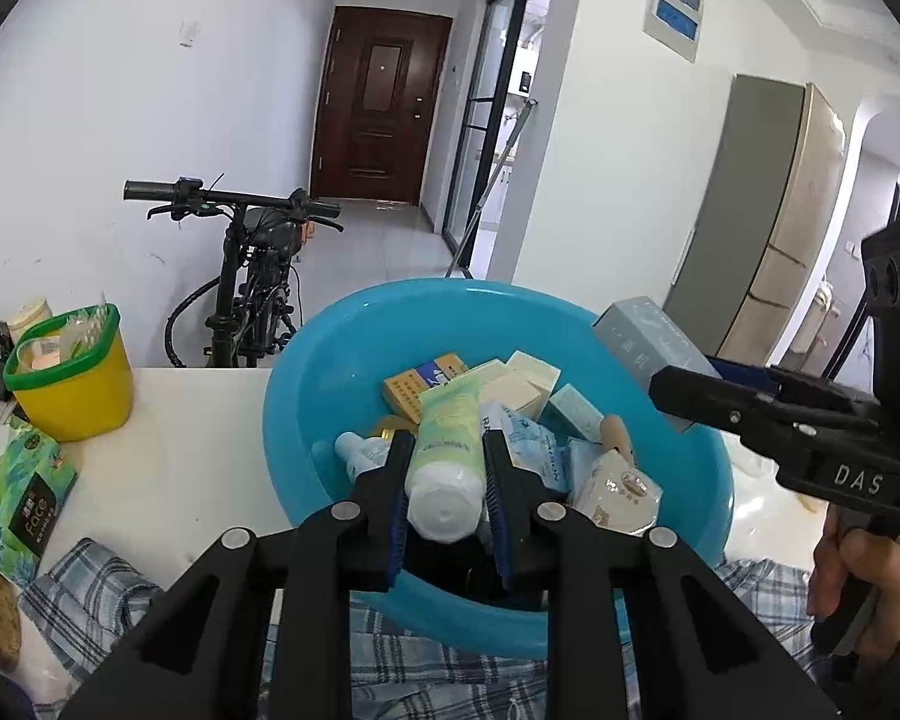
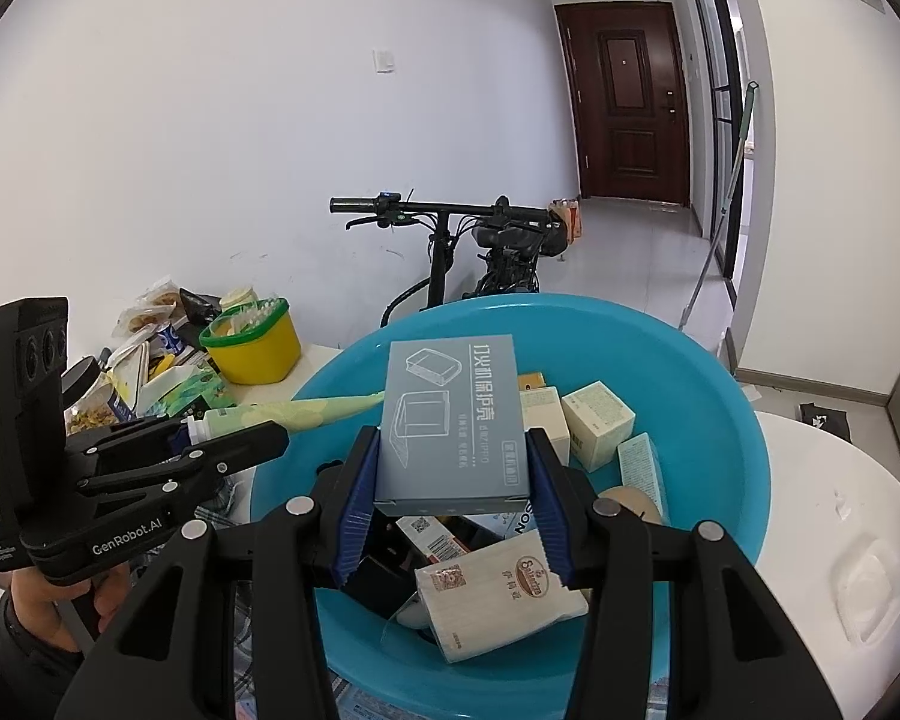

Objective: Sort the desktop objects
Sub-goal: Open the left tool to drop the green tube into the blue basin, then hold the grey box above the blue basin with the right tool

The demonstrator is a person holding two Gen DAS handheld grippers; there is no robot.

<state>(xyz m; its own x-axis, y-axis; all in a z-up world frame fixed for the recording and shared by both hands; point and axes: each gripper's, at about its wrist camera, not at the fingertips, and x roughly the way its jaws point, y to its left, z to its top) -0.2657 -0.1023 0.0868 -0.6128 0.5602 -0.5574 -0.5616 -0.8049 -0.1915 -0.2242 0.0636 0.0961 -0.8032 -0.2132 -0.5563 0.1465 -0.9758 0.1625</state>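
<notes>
A blue plastic basin (image 1: 306,372) (image 2: 720,396) holds several small boxes, packets and bottles. My left gripper (image 1: 447,438) (image 2: 240,438) hangs over its near side with a pale green tube (image 1: 450,420) (image 2: 324,407) between its pads, white cap end toward the camera. The pads lie against the tube, which sticks out level over the rim. My right gripper (image 2: 453,438) (image 1: 660,384) is shut on a grey-blue flat box (image 2: 450,420) (image 1: 648,336) with printed outlines, lifted above the basin's contents. A hand holds each gripper's handle.
A yellow tub with a green rim (image 1: 72,384) (image 2: 258,348) stands on the white table (image 2: 840,510), left of the basin. Snack bags and a green face-mask pack (image 1: 24,498) lie further left. A plaid cloth (image 1: 90,588) lies under the basin. A bicycle (image 1: 252,276) stands behind.
</notes>
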